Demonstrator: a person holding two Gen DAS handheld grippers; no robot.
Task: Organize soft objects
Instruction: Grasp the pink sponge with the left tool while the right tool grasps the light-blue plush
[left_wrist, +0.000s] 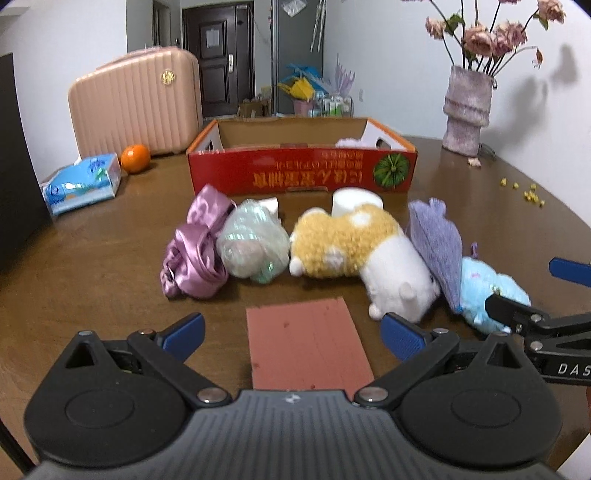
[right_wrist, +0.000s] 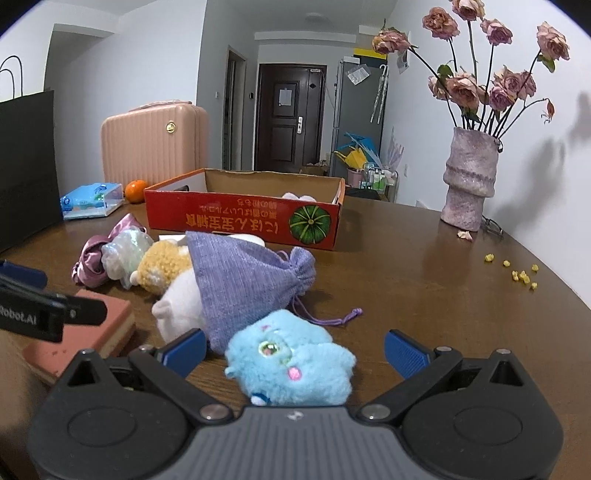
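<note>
A row of soft things lies on the brown table before a red cardboard box (left_wrist: 303, 173): a purple satin scrunchie (left_wrist: 199, 254), an iridescent pouch (left_wrist: 255, 243), a yellow-and-white plush (left_wrist: 354, 251), a purple knitted drawstring bag (right_wrist: 243, 280) and a blue plush (right_wrist: 291, 358). My right gripper (right_wrist: 295, 352) is open, its blue fingers standing either side of the blue plush without squeezing it. My left gripper (left_wrist: 294, 332) is open above a pink sponge block (left_wrist: 306, 343), short of the yellow plush. Something white and fluffy (right_wrist: 299, 197) lies inside the box.
A pink suitcase (left_wrist: 136, 103), an orange (left_wrist: 135, 158) and a blue tissue pack (left_wrist: 83, 182) sit at the back left. A vase of dried roses (right_wrist: 469, 181) stands back right, with yellow crumbs (right_wrist: 521, 275) near it. A black bag (right_wrist: 26, 162) stands at the left edge.
</note>
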